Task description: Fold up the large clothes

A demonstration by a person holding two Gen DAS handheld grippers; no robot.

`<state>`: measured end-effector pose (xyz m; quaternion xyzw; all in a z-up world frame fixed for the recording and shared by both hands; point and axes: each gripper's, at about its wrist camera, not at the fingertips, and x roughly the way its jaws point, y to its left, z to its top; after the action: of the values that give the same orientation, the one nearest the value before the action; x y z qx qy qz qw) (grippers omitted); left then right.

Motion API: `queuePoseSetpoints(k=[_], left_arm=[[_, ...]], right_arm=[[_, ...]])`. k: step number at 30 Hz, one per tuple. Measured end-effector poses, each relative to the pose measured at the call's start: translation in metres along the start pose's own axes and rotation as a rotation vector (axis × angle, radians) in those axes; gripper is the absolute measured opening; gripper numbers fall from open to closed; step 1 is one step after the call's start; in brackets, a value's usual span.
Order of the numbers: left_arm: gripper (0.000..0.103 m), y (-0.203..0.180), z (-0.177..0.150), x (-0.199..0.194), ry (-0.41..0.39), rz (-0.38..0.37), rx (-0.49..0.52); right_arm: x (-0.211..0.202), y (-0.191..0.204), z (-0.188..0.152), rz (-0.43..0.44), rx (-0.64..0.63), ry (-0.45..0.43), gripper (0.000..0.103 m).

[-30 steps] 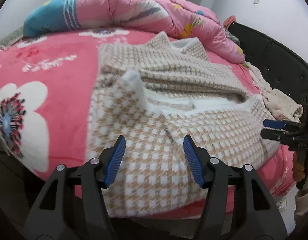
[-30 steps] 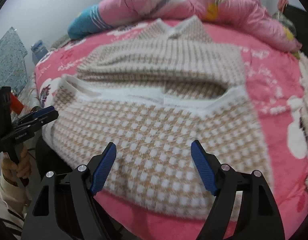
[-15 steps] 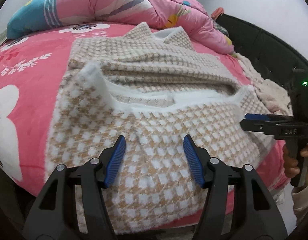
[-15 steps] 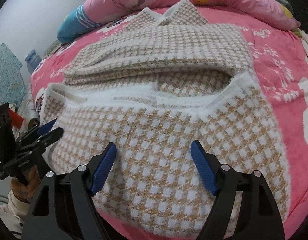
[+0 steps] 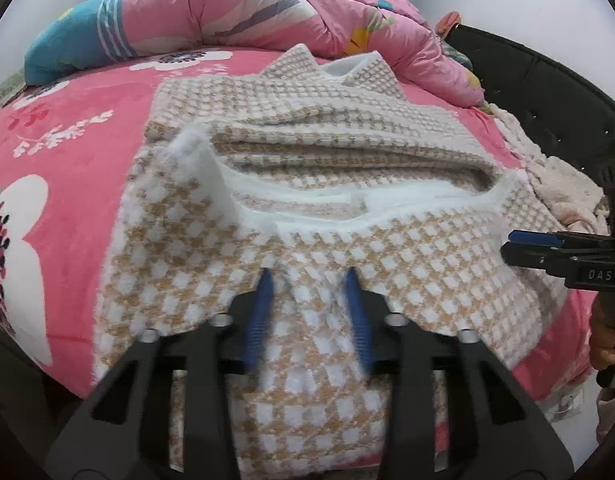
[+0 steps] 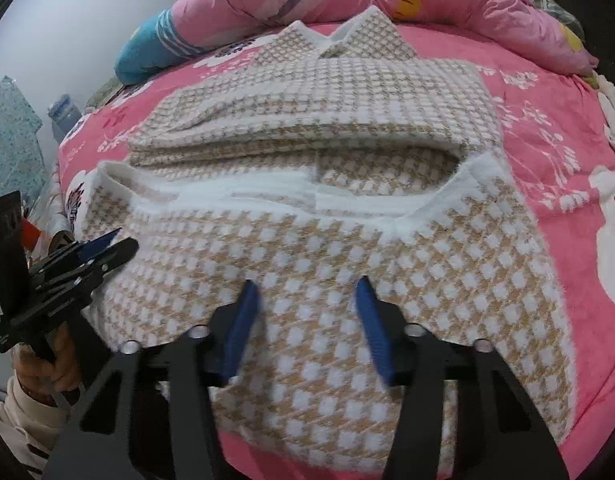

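Checked coat (image 5: 387, 280) flat on bed (image 5: 67, 152), sleeves folded in, hem nearest. Left claw (image 5: 309, 312) and right claw (image 6: 307, 324) just closing over hem fabric, part-open; firm pinch not confirmed. Step: gripping hem. Next, likely: lift together, carry toward collar (image 6: 347, 36).

A bed (image 5: 67, 152) fills the room, covered in a hot-pink fleece blanket (image 6: 547, 128) printed with large white flowers. Along its far edge lies a bunched pink quilt (image 5: 267, 12) with a teal, white-striped end towards the far left corner. A dark padded bed frame (image 5: 547, 92) curves round the right edge, with a pale fuzzy cloth (image 5: 559, 184) heaped against it. The walls (image 6: 87, 20) are plain white and evenly lit. Beside the left edge of the bed stand a turquoise patterned panel (image 6: 11, 136) and a bluish plastic bottle (image 6: 65, 114).
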<state>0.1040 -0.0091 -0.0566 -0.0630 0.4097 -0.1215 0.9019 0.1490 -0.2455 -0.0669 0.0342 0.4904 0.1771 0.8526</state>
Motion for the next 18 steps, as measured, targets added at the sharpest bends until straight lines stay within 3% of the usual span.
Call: queuePoseSetpoints(k=[1, 4, 12, 14, 18], left_arm=[[0.022, 0.0, 0.0, -0.001, -0.001, -0.009, -0.001], [0.007, -0.001, -0.002, -0.004, -0.013, -0.021, 0.003], [0.004, -0.006, 0.006, -0.04, -0.127, -0.008, 0.011], [0.004, -0.009, 0.013, -0.046, -0.147, -0.009, 0.019], [0.004, -0.008, 0.015, -0.033, -0.108, 0.004, 0.022]], right_arm=[[-0.001, 0.002, -0.001, 0.006, 0.002, -0.006, 0.024], [-0.01, 0.012, -0.005, -0.028, -0.028, -0.046, 0.008], [-0.065, 0.017, 0.0, -0.085, -0.048, -0.241, 0.003], [-0.064, 0.017, 0.005, -0.09, -0.058, -0.235, 0.003], [-0.042, 0.003, 0.01, -0.049, -0.013, -0.114, 0.006]])
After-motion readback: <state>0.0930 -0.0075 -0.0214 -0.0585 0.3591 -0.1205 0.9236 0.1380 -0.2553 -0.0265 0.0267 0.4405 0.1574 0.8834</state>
